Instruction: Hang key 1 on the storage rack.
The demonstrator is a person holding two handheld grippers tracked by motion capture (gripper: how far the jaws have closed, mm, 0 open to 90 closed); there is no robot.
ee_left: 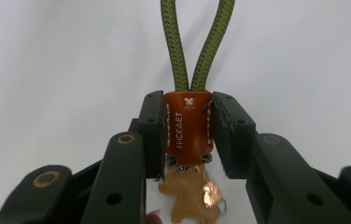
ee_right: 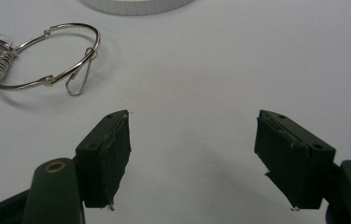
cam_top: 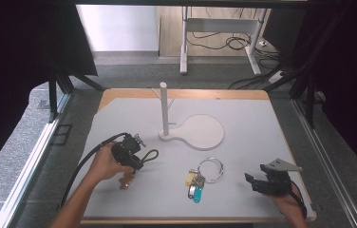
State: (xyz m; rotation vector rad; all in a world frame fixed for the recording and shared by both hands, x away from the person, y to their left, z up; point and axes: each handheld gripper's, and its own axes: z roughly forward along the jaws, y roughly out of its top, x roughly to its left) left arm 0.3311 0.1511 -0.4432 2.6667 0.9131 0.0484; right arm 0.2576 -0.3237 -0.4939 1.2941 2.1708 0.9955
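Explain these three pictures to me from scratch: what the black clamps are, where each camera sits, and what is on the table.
A person holds a two-jaw gripper in each hand. The high view looks down on the table; each of the other two pictures comes from a camera riding on one gripper.

The left gripper is shut on the orange leather tab of a keychain with a green cord loop and a brown charm. The right gripper is open and holds nothing.

On the table lie a metal key ring with coloured tags and a white stand with an upright post.
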